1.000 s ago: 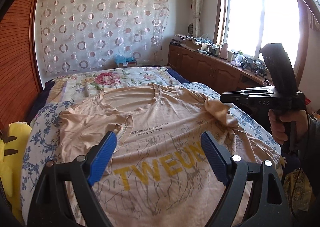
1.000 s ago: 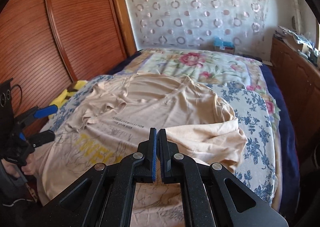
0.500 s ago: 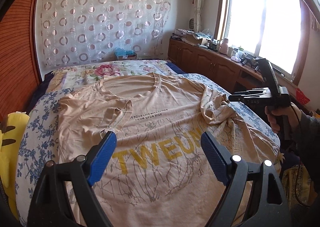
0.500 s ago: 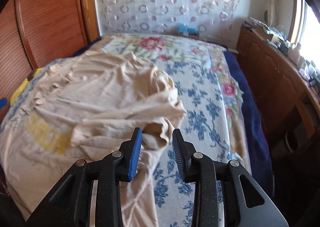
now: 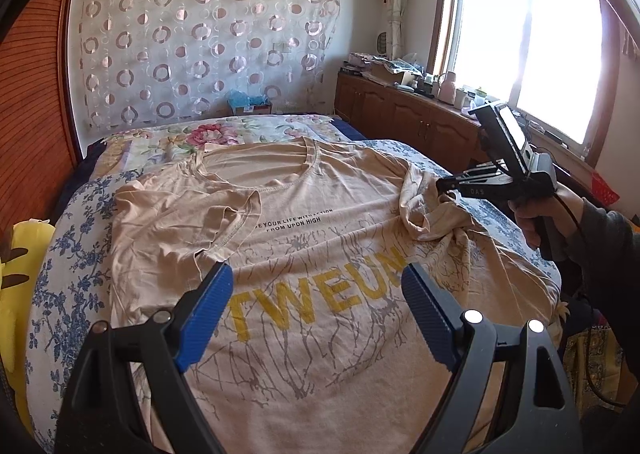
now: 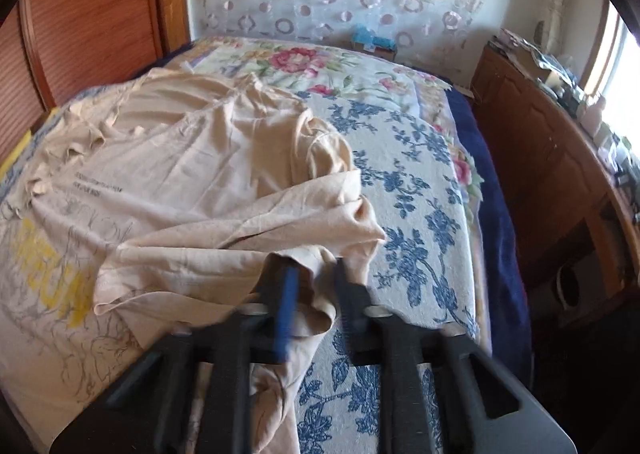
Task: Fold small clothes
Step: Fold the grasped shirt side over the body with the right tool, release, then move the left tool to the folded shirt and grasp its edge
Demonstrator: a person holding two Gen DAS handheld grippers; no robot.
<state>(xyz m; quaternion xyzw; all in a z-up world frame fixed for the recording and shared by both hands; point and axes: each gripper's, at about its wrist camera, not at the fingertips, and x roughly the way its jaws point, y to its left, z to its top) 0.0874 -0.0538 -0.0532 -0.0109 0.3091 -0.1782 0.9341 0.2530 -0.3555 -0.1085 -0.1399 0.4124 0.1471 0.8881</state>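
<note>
Across the bed (image 5: 68, 254) lies a beige T-shirt (image 5: 320, 274), front up, its right sleeve (image 6: 248, 230) bunched. Above its hem hovers the left tool (image 5: 316, 294), spread wide. The right tool (image 6: 316, 290), blurred, stands parted around the sleeve's edge.

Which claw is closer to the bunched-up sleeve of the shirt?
The right claw. Its fingers are open around the crumpled sleeve at the shirt's right edge. The left claw hovers open over the yellow letters mid-shirt, apart from that sleeve.
</note>
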